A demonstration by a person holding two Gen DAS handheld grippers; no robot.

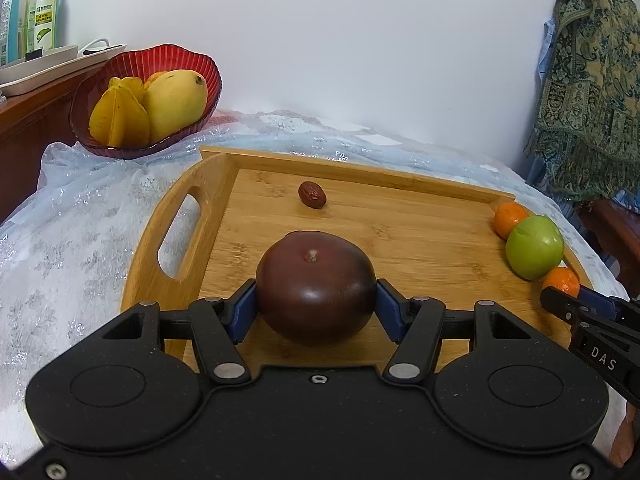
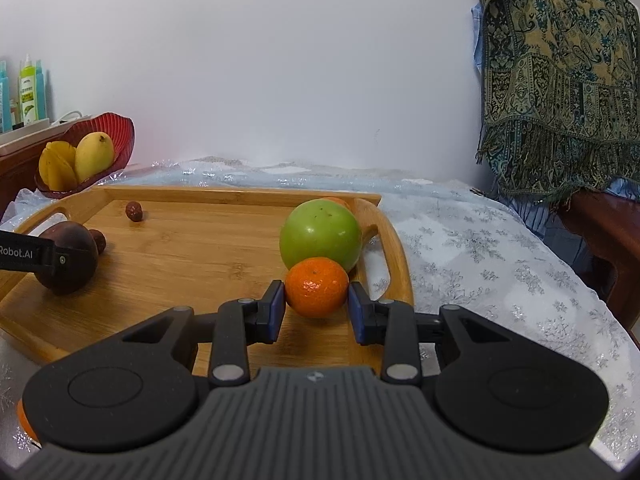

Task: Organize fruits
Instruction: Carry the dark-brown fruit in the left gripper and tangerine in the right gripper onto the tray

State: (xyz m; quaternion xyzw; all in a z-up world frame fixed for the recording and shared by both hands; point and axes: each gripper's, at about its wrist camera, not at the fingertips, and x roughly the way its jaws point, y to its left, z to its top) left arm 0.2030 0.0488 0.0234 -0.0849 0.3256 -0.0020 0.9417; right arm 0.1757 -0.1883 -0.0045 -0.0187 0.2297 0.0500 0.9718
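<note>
A wooden tray (image 1: 400, 220) lies on the table. My left gripper (image 1: 316, 290) is shut on a dark maroon round fruit (image 1: 316, 312) that rests on the tray's near side. My right gripper (image 2: 316, 294) is shut on a small tangerine (image 2: 317, 286) at the tray's right edge, right in front of a green apple (image 2: 320, 236). A second tangerine (image 1: 510, 219) sits behind the apple. One red date (image 1: 312, 195) lies near the tray's far rim and another (image 2: 99, 242) sits beside the maroon fruit. The red glass bowl (image 1: 132, 60) at the far left holds a mango (image 1: 176, 100) and a starfruit (image 1: 120, 116).
A pale lacy cloth (image 2: 480, 248) covers the table. A patterned fringed shawl (image 2: 560, 80) hangs at the right over dark wooden furniture (image 2: 608, 232). Bottles (image 1: 40, 12) stand on a shelf at the far left. An orange fruit (image 2: 26, 420) peeks out at the lower left.
</note>
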